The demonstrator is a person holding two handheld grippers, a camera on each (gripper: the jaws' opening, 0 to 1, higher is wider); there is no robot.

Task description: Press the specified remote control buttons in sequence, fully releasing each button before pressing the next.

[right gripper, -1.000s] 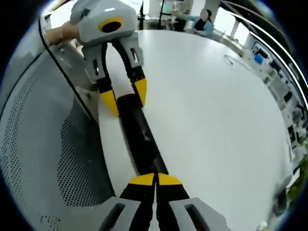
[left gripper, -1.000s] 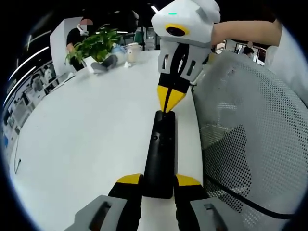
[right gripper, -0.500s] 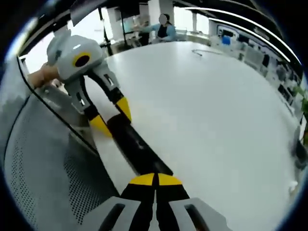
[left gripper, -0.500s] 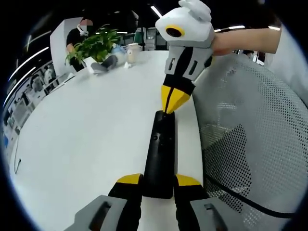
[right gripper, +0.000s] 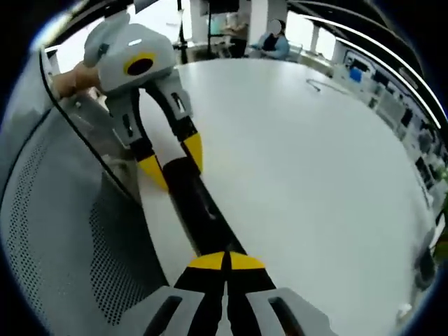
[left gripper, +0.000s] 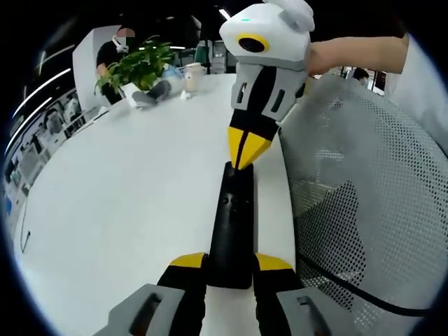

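The left gripper (left gripper: 231,269) clamps the near end of the black remote (left gripper: 233,217), steadying it flat on the white worktop (left gripper: 126,189). The right gripper (left gripper: 245,159), jaws pinched together with nothing between, rests its tip on the remote's far end, apparently pressing a button.

Your left gripper (left gripper: 231,264) lies low along the tabletop, its yellow-tipped fingers (left gripper: 187,262) spread and clamping the near end of the remote (left gripper: 233,220). Your right gripper (left gripper: 245,148) angles steeply down from your bare hand (left gripper: 343,54), fingers (left gripper: 253,145) pressed together into one point on the remote's far end.
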